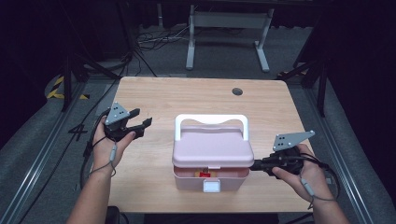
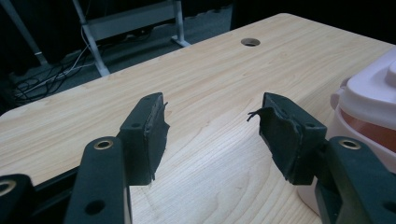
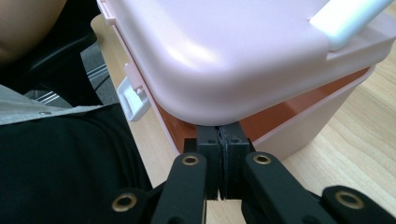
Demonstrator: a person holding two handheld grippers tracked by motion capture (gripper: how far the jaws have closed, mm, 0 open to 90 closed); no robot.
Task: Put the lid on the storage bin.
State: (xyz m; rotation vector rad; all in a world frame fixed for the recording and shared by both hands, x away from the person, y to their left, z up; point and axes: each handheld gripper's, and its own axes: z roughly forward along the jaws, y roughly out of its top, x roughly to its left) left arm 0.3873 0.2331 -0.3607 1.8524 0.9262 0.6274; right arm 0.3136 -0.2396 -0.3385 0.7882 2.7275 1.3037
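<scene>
R gripper (image 1: 256,164), jaws together, tips wedged under raised lid edge of pink plastic box (image 1: 212,151). L gripper (image 1: 140,125) jaws apart, empty, over bare light-wood table (image 1: 196,95), clear of box.

Glossy pink plastic box (image 1: 212,151) on matt pale wood-grain table (image 1: 187,95)

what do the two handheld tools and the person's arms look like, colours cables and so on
Both are black two-jaw devices. The left tool and right tool each carry a grey three-cornered plate dotted with small holes. Brass-coloured rivets mark the jaw arms, and the left tool's pads look worn and frayed. A grey cable trails along each bare forearm. No sleeves show.
</scene>
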